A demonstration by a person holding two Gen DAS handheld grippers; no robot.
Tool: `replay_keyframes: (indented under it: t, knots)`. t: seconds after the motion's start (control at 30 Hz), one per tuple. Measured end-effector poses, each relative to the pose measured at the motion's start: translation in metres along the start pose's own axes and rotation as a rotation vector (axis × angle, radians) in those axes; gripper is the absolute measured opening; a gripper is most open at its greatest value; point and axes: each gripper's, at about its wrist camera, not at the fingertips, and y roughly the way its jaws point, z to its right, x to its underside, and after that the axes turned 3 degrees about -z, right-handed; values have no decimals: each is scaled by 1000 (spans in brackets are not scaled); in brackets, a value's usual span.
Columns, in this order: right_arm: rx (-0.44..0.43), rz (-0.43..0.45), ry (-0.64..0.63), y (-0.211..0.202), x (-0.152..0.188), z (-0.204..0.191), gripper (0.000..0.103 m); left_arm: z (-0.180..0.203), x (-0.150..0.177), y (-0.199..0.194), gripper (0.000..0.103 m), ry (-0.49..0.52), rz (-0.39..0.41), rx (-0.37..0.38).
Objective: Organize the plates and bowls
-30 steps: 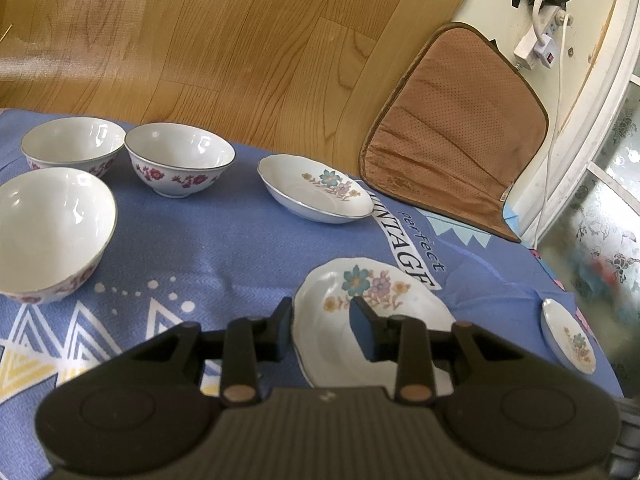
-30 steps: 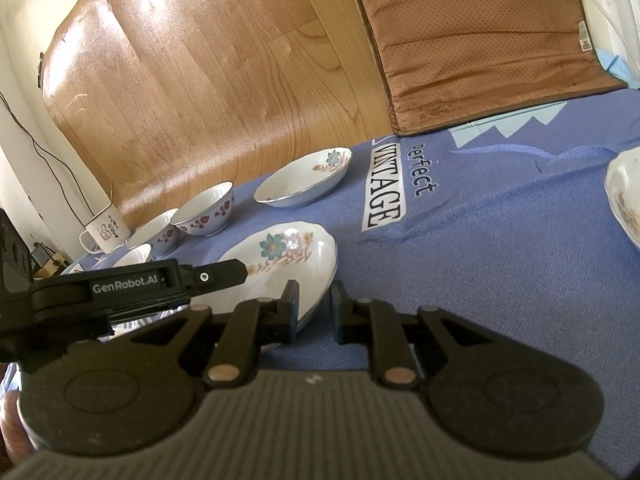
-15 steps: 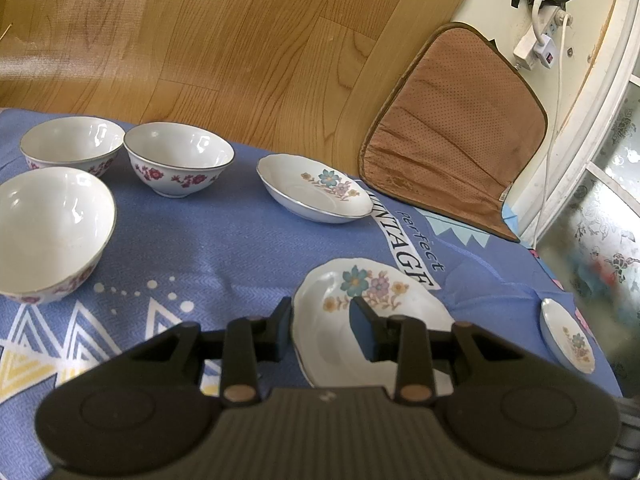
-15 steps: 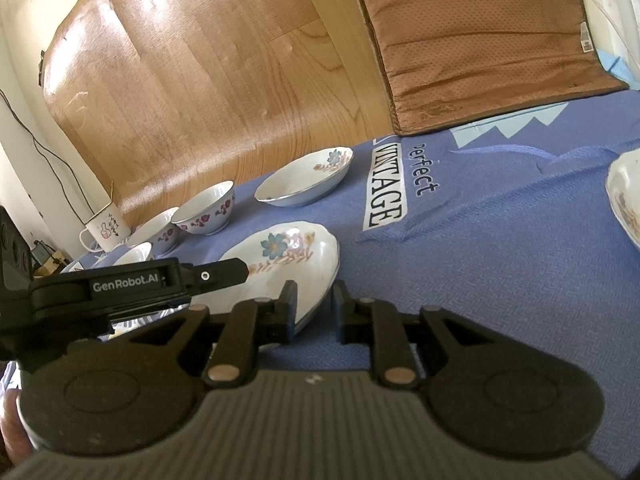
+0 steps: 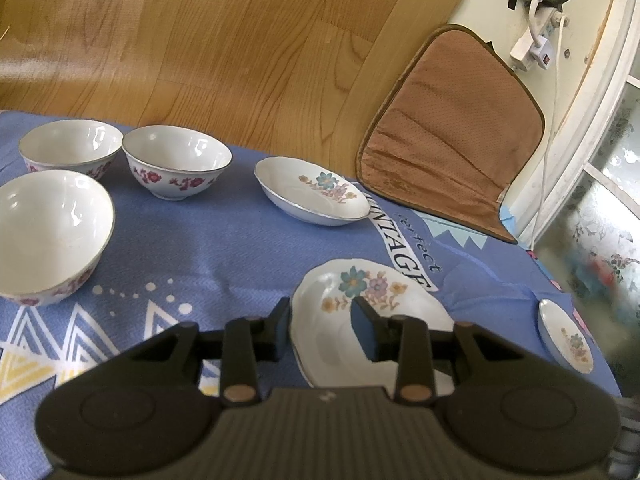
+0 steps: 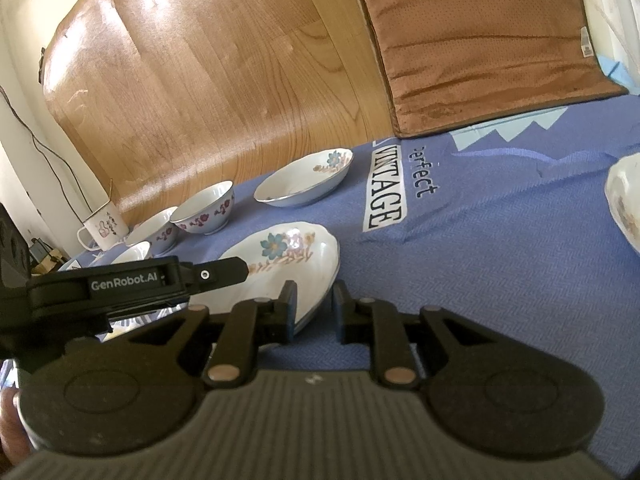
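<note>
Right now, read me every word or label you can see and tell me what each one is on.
"GenRobot.AI": on the left gripper's black body.
"VINTAGE": white label printed on the blue cloth.
"perfect": dark letters on the cloth beside that label.
Tag on the brown cushion: too small to read.
Mug: a picture, any wording unreadable.

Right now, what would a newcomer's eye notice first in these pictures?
First the scalloped flower plate on the blue printed cloth, with the left hand-held gripper and the right hand-held gripper at its rim from opposite sides. Then three white bowls with red flowers at the far left.
</note>
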Motion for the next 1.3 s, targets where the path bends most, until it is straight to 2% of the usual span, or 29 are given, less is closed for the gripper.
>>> replay_keyframes:
  t: [1.3]
  knots:
    - [1,12,-9,-2,1,-1,22,-1,-1,0,32,-1,-5,4]
